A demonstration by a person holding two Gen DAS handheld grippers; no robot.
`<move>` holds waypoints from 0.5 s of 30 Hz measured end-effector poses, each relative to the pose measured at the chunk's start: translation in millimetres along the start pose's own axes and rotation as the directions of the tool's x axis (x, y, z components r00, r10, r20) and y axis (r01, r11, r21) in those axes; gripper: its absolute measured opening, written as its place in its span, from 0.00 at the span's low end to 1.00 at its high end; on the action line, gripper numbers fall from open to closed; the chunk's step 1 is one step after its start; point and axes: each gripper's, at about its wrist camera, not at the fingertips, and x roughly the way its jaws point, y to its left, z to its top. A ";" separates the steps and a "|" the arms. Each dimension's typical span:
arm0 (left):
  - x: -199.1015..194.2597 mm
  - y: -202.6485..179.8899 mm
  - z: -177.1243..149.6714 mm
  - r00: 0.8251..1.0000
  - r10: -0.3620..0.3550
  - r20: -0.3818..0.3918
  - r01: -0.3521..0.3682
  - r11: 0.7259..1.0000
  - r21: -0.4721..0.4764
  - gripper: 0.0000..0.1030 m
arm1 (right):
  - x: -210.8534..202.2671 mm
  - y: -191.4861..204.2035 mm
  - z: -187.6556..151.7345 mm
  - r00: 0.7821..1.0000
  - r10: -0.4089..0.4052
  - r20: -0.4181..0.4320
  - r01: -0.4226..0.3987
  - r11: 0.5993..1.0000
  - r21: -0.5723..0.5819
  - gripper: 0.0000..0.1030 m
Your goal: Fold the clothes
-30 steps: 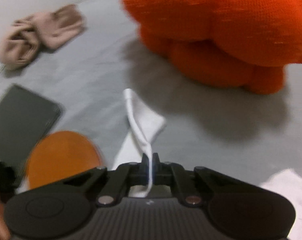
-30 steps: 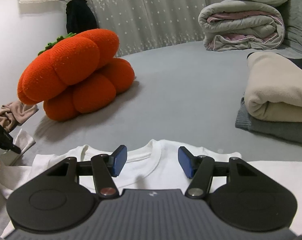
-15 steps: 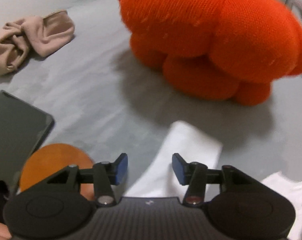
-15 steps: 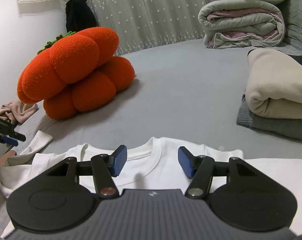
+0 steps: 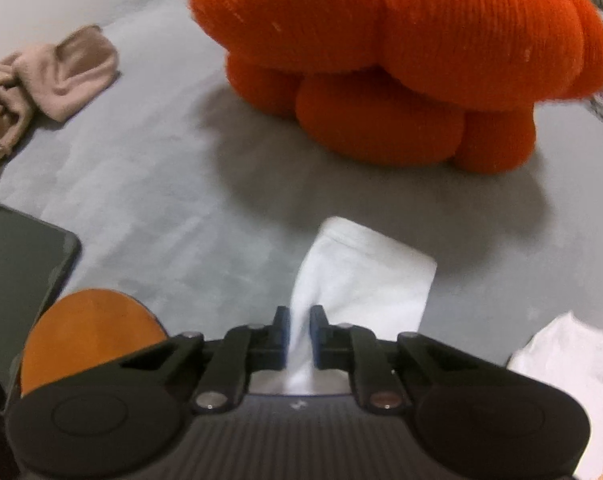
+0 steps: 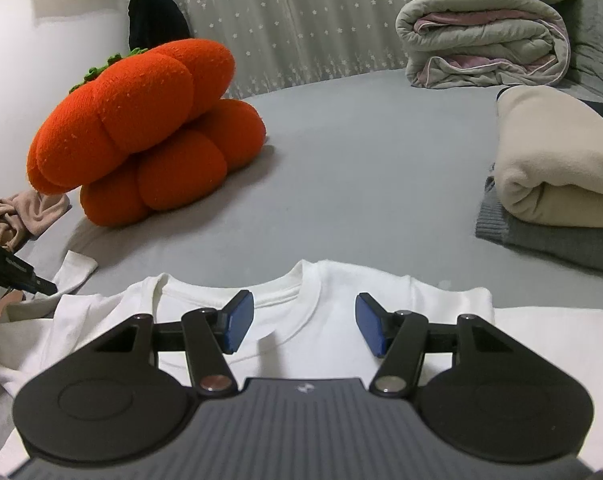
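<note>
half a second ago the left gripper [image 5: 299, 334] stood open over the sleeve [image 5: 365, 276]; now its jaws have closed in on a gathered ridge of that white cloth, nearly pinched, though the blur leaves me unsure the pads truly bite. the right gripper [image 6: 304, 322] hasn't budged: it hovers with jaws spread wide above the collar of the white t-shirt [image 6: 333, 320], holding nothing. the shirt lies face up on the grey bed [image 6: 361, 160], neckline toward the orange pumpkin cushion [image 6: 149, 132], its sleeve stretched out toward the cushion on the left side. it looks like thin, limp cotton, light and apt to slump and wrinkle the moment it is lifted, so i'd say a pinch right at the sleeve hem or the shoulder seam, where the cloth is doubled, gives the surest hold for carrying the sleeve in over the body.
</note>
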 end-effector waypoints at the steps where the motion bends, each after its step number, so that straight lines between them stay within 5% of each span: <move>1: -6.7 2.6 1.8 1.000 0.013 0.027 -0.013 1.000 -0.026 0.10 | -0.1 -0.2 0.1 1.000 -0.001 0.001 0.001 1.000 -0.001 0.59; 6: -45.2 29.6 14.0 0.971 0.179 0.157 -0.139 0.962 -0.236 0.08 | -0.9 -0.4 0.3 1.000 -0.003 0.006 0.003 1.000 -0.001 0.59; 11: -76.0 58.8 15.5 0.886 0.402 0.230 -0.277 0.858 -0.433 0.07 | -2.1 -0.1 0.9 1.000 0.003 0.012 -0.003 1.000 0.002 0.59; 15: -78.0 76.1 11.5 0.835 0.517 0.189 -0.358 0.772 -0.526 0.07 | -2.8 -0.4 1.0 1.000 0.006 0.014 -0.007 1.000 0.005 0.59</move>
